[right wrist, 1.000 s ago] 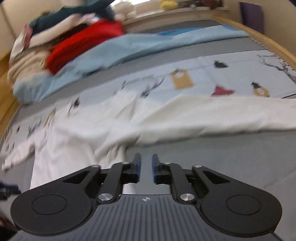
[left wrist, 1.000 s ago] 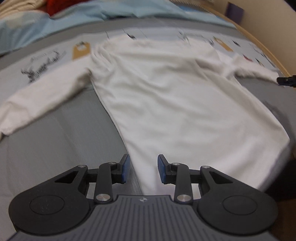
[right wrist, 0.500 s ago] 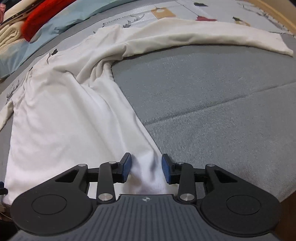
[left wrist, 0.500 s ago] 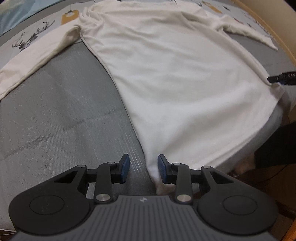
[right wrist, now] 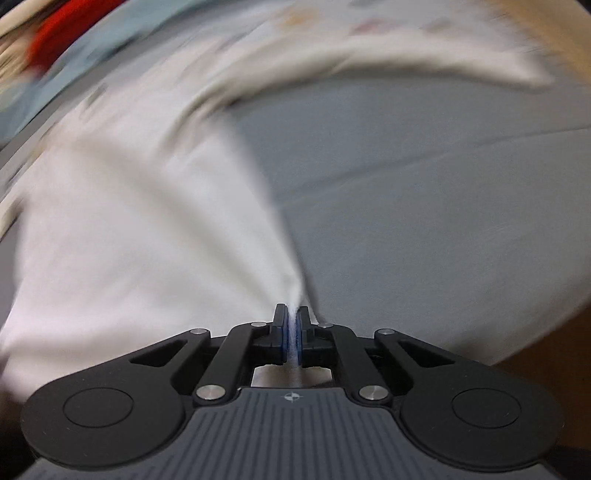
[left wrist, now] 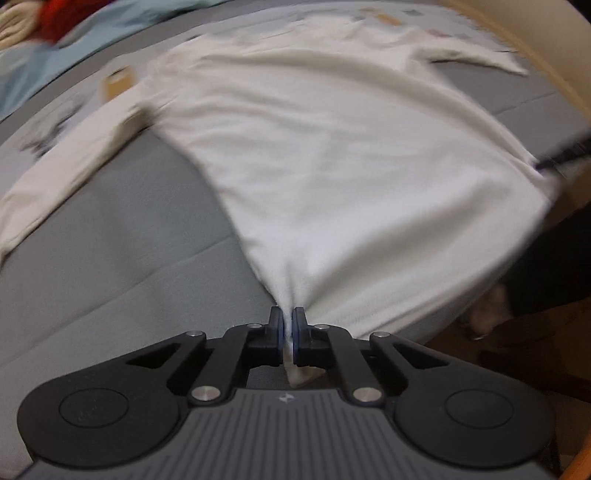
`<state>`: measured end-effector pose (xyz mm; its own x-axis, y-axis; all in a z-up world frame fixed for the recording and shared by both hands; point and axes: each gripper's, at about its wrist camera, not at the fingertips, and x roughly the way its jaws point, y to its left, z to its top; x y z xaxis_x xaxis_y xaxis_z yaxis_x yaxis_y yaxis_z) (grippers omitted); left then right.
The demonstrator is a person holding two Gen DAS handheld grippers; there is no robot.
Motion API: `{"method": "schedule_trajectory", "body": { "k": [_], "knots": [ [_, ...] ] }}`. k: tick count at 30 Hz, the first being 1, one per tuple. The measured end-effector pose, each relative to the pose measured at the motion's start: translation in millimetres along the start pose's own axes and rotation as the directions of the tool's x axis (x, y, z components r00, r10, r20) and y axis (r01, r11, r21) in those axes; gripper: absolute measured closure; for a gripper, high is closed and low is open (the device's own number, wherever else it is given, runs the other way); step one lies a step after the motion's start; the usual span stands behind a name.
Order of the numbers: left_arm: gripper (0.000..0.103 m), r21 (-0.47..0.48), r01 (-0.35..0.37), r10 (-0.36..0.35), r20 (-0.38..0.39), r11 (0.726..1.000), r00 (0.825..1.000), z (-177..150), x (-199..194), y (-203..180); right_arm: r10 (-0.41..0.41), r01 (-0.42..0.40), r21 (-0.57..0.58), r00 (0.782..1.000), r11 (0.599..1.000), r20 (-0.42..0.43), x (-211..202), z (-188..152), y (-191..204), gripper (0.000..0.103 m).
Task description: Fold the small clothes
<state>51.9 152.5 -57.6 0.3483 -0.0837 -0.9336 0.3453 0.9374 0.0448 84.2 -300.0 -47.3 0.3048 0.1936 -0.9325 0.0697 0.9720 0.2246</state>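
My left tongs [left wrist: 287,334] have just closed on one bottom corner of the white shirt [left wrist: 332,166], and my right tongs [right wrist: 291,332] have just nipped the other; cloth sits pinched between both sets of pads. The shirt lies spread on the grey bed [left wrist: 92,258], its hem at the near edge, sleeves out to either side. I reckon the thin pinch could slip if I pull hard, and uneven pulling would skew the fold. Beyond the shirt's collar lie a blue quilt [left wrist: 33,81] and a red garment [left wrist: 59,14], clear of my path.
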Motion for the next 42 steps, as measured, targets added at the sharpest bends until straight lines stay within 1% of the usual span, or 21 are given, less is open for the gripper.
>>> {"method": "schedule_trajectory", "body": {
  "k": [1, 2, 4, 8, 10, 12, 14, 16, 19, 22, 25, 26, 28, 32, 34, 35, 36, 37, 38, 39, 42],
  "knots": [
    [0.099, -0.014, -0.022, 0.022, -0.021, 1.000, 1.000, -3, -2, 7, 0.056, -0.059, -0.047, 0.997, 0.997, -0.055, 6, -5, 9, 0.098],
    [0.099, -0.013, -0.023, 0.022, -0.037, 1.000, 0.999, -6, -4, 10, 0.063, -0.070, -0.106, 0.995, 0.992, -0.076, 9, -10, 19, 0.098],
    [0.099, 0.025, 0.012, -0.011, -0.077, 1.000, 0.997, -13, -3, 9, 0.009, -0.021, -0.177, 0.998, 0.984, -0.065, 12, -15, 28, 0.098],
    [0.102, 0.155, -0.006, 0.031, -0.158, 0.988, 0.987, -26, 10, -6, 0.013, -0.022, -0.119, 0.997, 0.993, -0.073, 13, -9, 21, 0.099],
    [0.102, 0.161, -0.028, 0.057, -0.174, 0.986, 0.983, -26, 14, -5, -0.004, -0.006, -0.132, 0.997, 0.991, -0.072, 13, -10, 21, 0.099],
    [0.101, 0.138, -0.006, 0.026, -0.146, 0.990, 0.989, -19, 9, -3, -0.026, 0.016, -0.143, 0.997, 0.990, -0.066, 12, -11, 22, 0.099],
    [0.100, 0.089, 0.031, -0.025, -0.072, 0.996, 0.997, -10, -3, 5, -0.038, 0.030, -0.135, 0.998, 0.990, -0.056, 9, -11, 20, 0.099],
    [0.099, 0.047, 0.063, -0.062, -0.019, 0.997, 0.998, -3, -12, 11, -0.065, 0.062, -0.095, 0.997, 0.994, -0.038, 4, -11, 12, 0.098],
    [0.097, 0.025, 0.068, -0.068, 0.000, 0.997, 0.998, 3, -14, 14, -0.114, 0.115, -0.029, 0.993, 0.993, 0.032, -5, -8, 2, 0.087],
    [0.096, 0.035, 0.041, -0.038, -0.073, 0.999, 0.997, 2, -2, 13, -0.075, 0.072, 0.030, 0.994, 0.997, 0.085, -11, -6, -6, 0.083],
    [0.096, 0.081, -0.005, 0.021, -0.200, 0.997, 0.980, -5, 20, 6, -0.012, 0.009, 0.075, 0.999, 0.997, 0.046, 0, -7, -9, 0.078],
    [0.096, 0.102, -0.018, 0.039, -0.209, 0.995, 0.977, -6, 22, 4, -0.018, 0.016, 0.067, 0.999, 0.998, 0.027, 7, -7, -5, 0.078],
    [0.093, 0.103, -0.018, 0.037, -0.185, 0.995, 0.982, -5, 18, 4, -0.046, 0.045, 0.023, 0.999, 0.999, 0.014, 15, -10, 2, 0.077],
    [0.069, 0.034, -0.003, 0.006, -0.100, 0.999, 0.995, 2, 7, 15, -0.064, 0.065, -0.036, 0.997, 0.997, 0.031, 17, -8, 15, 0.075],
    [0.067, 0.002, -0.005, 0.005, -0.093, 1.000, 0.996, 6, 7, 21, -0.060, 0.062, -0.048, 0.998, 0.997, 0.032, 17, -9, 17, 0.077],
    [0.068, -0.009, -0.011, 0.010, -0.099, 1.000, 0.995, 7, 10, 22, -0.059, 0.061, -0.055, 0.998, 0.997, 0.037, 16, -10, 18, 0.079],
    [0.070, -0.014, -0.019, 0.017, -0.108, 1.000, 0.994, 8, 14, 23, -0.057, 0.059, -0.059, 0.997, 0.996, 0.043, 17, -9, 18, 0.087],
    [0.075, -0.013, -0.024, 0.022, -0.119, 1.000, 0.993, 7, 16, 23, -0.056, 0.059, -0.062, 0.997, 0.996, 0.048, 16, -9, 18, 0.091],
    [0.097, -0.006, -0.026, 0.025, -0.127, 1.000, 0.992, 6, 17, 23, -0.055, 0.059, -0.062, 0.997, 0.996, 0.052, 14, -11, 17, 0.091],
    [0.101, 0.012, -0.037, 0.038, -0.124, 0.999, 0.992, 7, 18, 22, -0.058, 0.061, -0.064, 0.997, 0.996, 0.056, 16, -9, 16, 0.093],
    [0.101, 0.064, -0.021, 0.028, -0.107, 0.998, 0.994, 3, 13, 13, -0.087, 0.094, -0.081, 0.993, 0.992, 0.084, 11, -9, 17, 0.097]
  ]
}}
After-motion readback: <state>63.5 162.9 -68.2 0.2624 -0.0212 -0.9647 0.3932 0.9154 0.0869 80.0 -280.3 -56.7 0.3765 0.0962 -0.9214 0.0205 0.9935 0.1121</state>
